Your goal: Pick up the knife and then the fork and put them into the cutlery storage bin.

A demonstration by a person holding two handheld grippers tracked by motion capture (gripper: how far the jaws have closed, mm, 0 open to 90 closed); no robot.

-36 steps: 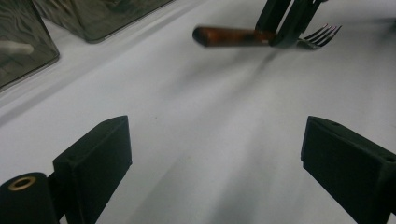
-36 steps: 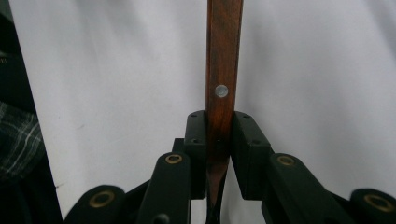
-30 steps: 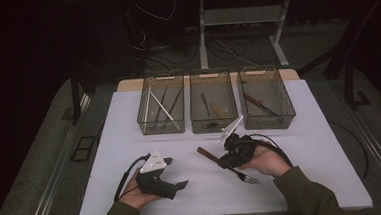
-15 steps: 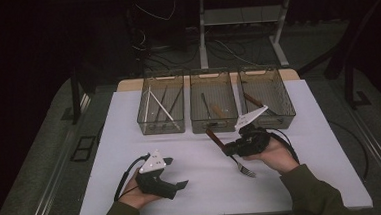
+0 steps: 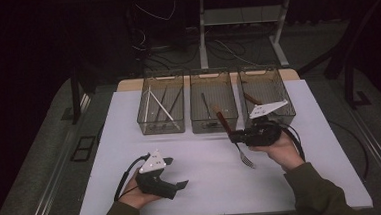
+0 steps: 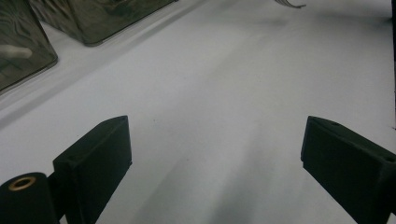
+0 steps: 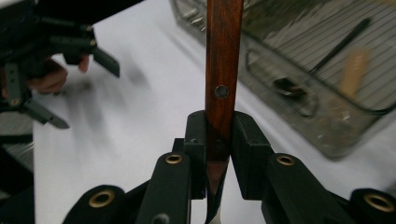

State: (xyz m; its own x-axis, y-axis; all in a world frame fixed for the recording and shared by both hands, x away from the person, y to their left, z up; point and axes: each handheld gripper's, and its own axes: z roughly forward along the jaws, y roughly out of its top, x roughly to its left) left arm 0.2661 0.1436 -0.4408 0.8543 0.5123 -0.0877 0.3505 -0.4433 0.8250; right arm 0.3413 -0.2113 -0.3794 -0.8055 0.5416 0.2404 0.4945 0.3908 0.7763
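- Evidently sorting: the right gripper (image 5: 236, 136) clamps a fork (image 5: 230, 135) by its wooden handle, near the middle bin (image 5: 215, 127).
- Left gripper (image 5: 175, 184), jaws apart, idles near the table's (image 5: 313, 180) front edge.

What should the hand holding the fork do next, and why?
Probably carry the fork a little farther forward, over the middle bin. The right gripper has its fingers shut on the wooden handle, the fork is lifted off the white table, and its handle tip already sits at that bin's front wall.

3 clear bins (image 5: 213, 108) on white table (image 5: 202, 162)
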